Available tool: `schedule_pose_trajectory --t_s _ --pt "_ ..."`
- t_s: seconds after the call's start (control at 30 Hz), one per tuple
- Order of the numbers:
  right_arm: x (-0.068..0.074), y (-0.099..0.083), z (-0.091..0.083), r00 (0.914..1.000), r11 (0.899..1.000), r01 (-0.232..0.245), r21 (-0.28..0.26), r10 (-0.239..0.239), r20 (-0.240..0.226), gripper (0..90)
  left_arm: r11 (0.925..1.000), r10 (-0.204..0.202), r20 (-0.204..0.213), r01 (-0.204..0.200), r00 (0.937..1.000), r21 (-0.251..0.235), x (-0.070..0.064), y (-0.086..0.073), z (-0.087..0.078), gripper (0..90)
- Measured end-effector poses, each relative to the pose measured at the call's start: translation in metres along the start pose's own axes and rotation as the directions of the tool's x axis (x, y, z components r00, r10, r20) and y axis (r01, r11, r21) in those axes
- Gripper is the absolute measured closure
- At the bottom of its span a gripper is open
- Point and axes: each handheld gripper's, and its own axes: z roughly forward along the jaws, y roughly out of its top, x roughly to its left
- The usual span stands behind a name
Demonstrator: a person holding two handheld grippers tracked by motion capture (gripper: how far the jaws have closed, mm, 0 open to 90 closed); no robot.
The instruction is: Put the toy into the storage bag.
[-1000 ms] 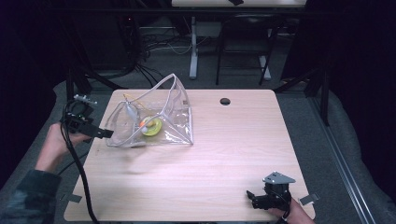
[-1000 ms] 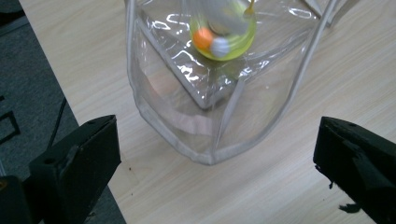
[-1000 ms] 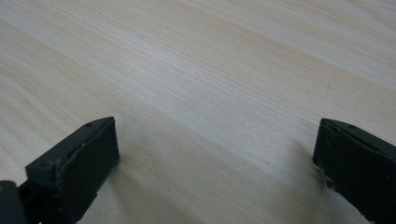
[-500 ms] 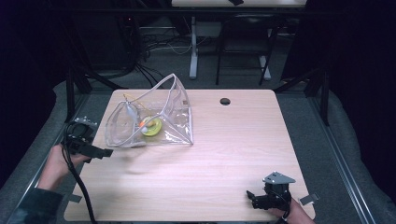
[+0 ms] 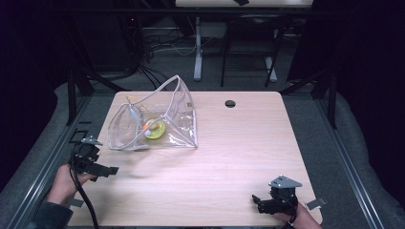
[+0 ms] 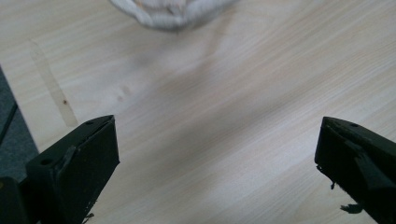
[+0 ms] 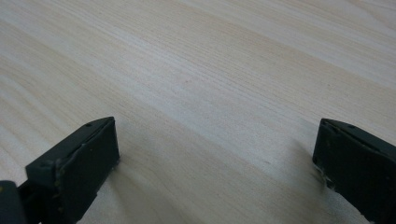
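No writing, label or number can be read anywhere.

Light sits on my table (image 5: 239, 143) only; the room around it is near black. Soft shadows fall under both my grippers. Clear pouch (image 5: 153, 121) catches faint glare along its edges. My left gripper view is blurred at the top, pouch edge (image 6: 173, 11) out of focus; right gripper view sharp, evenly lit.
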Motion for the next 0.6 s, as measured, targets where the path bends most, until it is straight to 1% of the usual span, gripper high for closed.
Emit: schedule_pose_trajectory --t_s 0.07,0.1,0.13,0.2,0.23,0.3,0.33,0.4,0.47,0.5,0.53,0.57,0.6 --pt "0.000 0.000 0.000 1.0000 1.000 0.001 0.001 -0.001 -0.001 0.0 0.9998 -0.016 0.004 0.016 0.9999 -0.010 0.001 -0.005 0.005 0.0" --pt "0.000 0.000 0.000 1.0000 1.000 0.001 0.002 -0.001 -0.002 0.0 0.9999 -0.017 0.004 0.017 0.9999 -0.004 0.001 -0.006 0.007 0.0" --pt "0.000 0.000 0.000 1.0000 1.000 0.002 0.002 -0.002 -0.001 0.0 0.9999 -0.014 -0.001 0.014 0.9999 -0.008 0.002 -0.008 0.010 0.0" --pt "0.000 0.000 0.000 1.0000 1.000 0.000 0.000 0.000 0.000 0.0 0.9997 -0.018 0.001 0.018 0.9998 -0.013 0.002 -0.011 0.012 0.0" --pt "0.000 0.000 0.000 1.0000 1.000 0.002 0.002 -0.002 -0.001 0.0 0.9995 -0.016 -0.002 0.016 0.9999 -0.025 0.002 -0.013 0.013 0.0" --pt "0.000 0.000 0.000 1.0000 1.000 0.000 0.000 0.000 0.000 0.0 0.9995 -0.017 -0.002 0.017 0.9999 -0.026 0.003 -0.017 0.018 0.0" --pt "0.000 0.000 0.000 1.0000 1.000 0.000 0.000 0.000 0.000 0.0 0.9997 -0.017 0.007 0.017 0.9998 -0.015 0.004 -0.019 0.022 0.0" --pt "0.000 0.000 0.000 1.0000 1.000 0.002 0.002 -0.002 -0.001 0.0 0.9998 -0.017 0.002 0.017 0.9999 -0.007 0.004 -0.023 0.028 0.0" --pt "0.000 0.000 0.000 1.0000 1.000 0.000 0.000 0.000 0.000 0.0 0.9998 0.000 0.002 0.000 1.0000 0.019 0.005 -0.025 0.035 0.0" --pt "0.000 0.000 0.000 1.0000 1.000 0.001 0.001 -0.001 -0.001 0.0 0.9994 0.005 0.008 -0.006 1.0000 0.033 0.006 -0.025 0.038 0.0" --pt "0.000 0.000 0.000 1.0000 1.000 0.001 0.001 -0.001 0.000 0.0 0.9991 0.004 0.013 -0.005 0.9999 0.042 0.005 -0.026 0.040 0.0" --pt "0.000 0.000 0.000 1.0000 1.000 0.002 0.001 -0.002 0.000 0.0 0.9985 0.013 0.010 -0.014 0.9999 0.054 0.006 -0.026 0.042 0.0" --pt "0.000 0.000 0.000 1.0000 1.000 0.000 0.000 0.000 0.000 0.0 0.9984 0.011 0.013 -0.012 0.9999 0.055 0.006 -0.027 0.042 0.0"
